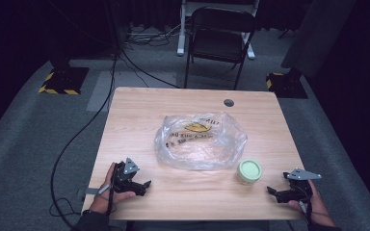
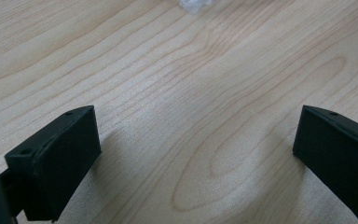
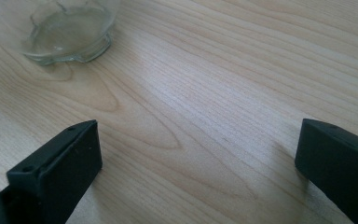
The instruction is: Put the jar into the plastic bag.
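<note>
Table: light wooden tabletop (image 1: pixel 188 192), bare near edge.
Bag: crumpled clear plastic bag (image 1: pixel 200 140), mid-table.
Jar: small glass jar, pale green lid (image 1: pixel 249 172), just beside bag.
Left gripper (image 1: pixel 142 185): jaws spread, empty.
Right gripper (image 1: pixel 272 191): jaws spread, empty; likely approach jar squarely.

My two grippers, the left gripper (image 1: pixel 142 185) and the right gripper (image 1: pixel 272 191), are black with grey plates on top. Under them the table (image 1: pixel 139 106) is light brown with wavy wood lines. Just beside my right gripper is a pale green jar (image 1: pixel 248 171). Farther ahead, the clear bag (image 1: pixel 200 140) has yellow and black marks.
</note>
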{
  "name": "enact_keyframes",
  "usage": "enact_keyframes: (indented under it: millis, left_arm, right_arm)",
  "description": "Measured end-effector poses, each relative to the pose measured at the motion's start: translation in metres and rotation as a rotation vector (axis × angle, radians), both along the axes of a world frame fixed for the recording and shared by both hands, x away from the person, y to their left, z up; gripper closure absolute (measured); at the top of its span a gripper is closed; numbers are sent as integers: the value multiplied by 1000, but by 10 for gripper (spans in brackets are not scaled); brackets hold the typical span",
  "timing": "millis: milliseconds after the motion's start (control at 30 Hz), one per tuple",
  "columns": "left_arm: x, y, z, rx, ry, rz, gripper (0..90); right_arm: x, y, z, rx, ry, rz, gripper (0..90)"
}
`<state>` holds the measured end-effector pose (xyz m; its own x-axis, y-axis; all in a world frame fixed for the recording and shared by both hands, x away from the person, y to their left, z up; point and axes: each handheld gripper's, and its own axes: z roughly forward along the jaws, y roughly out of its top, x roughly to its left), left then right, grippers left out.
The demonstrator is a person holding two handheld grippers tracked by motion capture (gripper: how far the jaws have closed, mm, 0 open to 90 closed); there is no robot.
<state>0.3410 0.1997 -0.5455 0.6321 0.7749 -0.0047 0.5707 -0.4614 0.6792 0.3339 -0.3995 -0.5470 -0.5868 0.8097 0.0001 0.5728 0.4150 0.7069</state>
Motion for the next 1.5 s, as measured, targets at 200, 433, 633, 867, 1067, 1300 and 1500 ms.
enact_keyframes:
  millis: [200,433,633,867,1067,1300,1500]
  left_arm:
    - [0,0,0,0,1,0,4]
    - [0,0,0,0,1,-1,4]
    - [0,0,0,0,1,-2,4]
    - [0,0,0,0,1,-2,3]
    - [0,0,0,0,1,-1,3]
    - [0,0,0,0,1,-3,3]
    - [0,0,0,0,1,-3,3]
  right_arm:
    - [-1,0,0,0,0,-2,4]
    - [-1,3,5,-39,37,-14,7]
    - [-4,13,17,-45,42,2,28]
    - [-9,28,33,-37,22,50,29]
    - [-10,38,39,-41,13,74,30]
    - [-10,48,44,-43,6,114,31]
    - [-8,57,48,-48,4,135,32]
